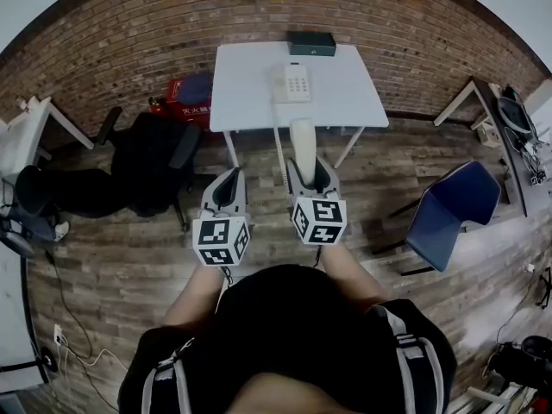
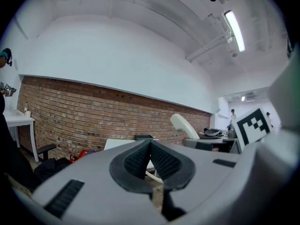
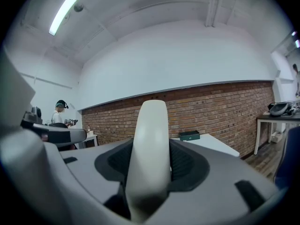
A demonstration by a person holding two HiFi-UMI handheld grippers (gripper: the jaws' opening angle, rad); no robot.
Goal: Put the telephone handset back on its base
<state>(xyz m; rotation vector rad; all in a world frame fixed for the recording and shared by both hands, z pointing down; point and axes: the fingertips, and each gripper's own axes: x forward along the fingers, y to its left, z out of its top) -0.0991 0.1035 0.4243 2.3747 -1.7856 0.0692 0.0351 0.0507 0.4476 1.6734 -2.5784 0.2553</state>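
1 white rectangular surface (image 1: 250, 84) | 1 white keypad telephone base (image 1: 293, 83) toward its far edge | 1 dark box (image 1: 311, 43) at far edge | 1 cream plastic handset (image 3: 150, 149) off the surface, beyond its near edge | 2 grippers: right gripper (image 1: 310, 169) clamped on handset, left gripper (image 2: 150, 146) closed, empty

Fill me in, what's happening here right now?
A person stands back from the white table, the right gripper clamped on the telephone handset. The left gripper is shut and empty beside it. The telephone base sits on the table, its cord running down to the handset, which is not yet back on it.
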